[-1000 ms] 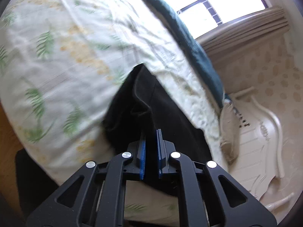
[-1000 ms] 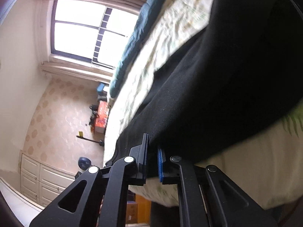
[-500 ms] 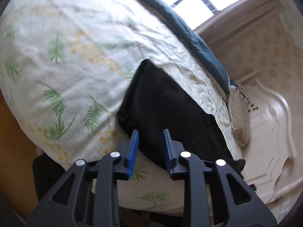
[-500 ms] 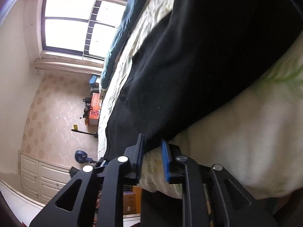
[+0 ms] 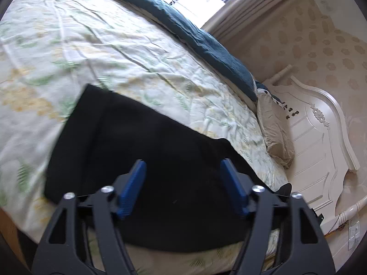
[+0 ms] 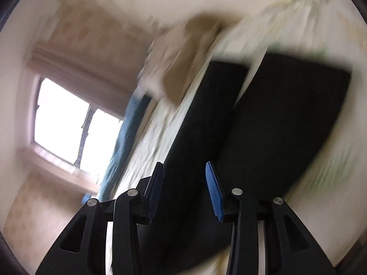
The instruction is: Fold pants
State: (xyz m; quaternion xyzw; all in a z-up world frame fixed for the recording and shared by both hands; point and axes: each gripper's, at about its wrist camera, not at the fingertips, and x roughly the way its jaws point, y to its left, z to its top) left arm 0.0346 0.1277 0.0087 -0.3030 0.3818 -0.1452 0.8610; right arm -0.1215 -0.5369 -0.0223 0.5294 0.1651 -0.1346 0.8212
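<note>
The black pants (image 5: 142, 151) lie flat on the leaf-print bedspread (image 5: 80, 50), near the bed's front edge. In the left wrist view my left gripper (image 5: 183, 174) is open and empty, its blue pads spread wide just above the cloth. In the blurred right wrist view the pants (image 6: 263, 126) show as two long dark bands side by side with a thin strip of bedspread between them at the far end. My right gripper (image 6: 184, 178) is open and empty above their near end.
A dark teal blanket (image 5: 195, 34) runs along the far side of the bed. A beige pillow (image 5: 273, 126) lies against the white headboard (image 5: 321, 137) at the right. A bright window (image 6: 68, 123) is behind the bed. The wooden bed frame (image 5: 9, 236) shows at lower left.
Both grippers let go of the pants and opened wide. The pants now lie flat on the bed. The right gripper swung quickly, so its view is blurred.
</note>
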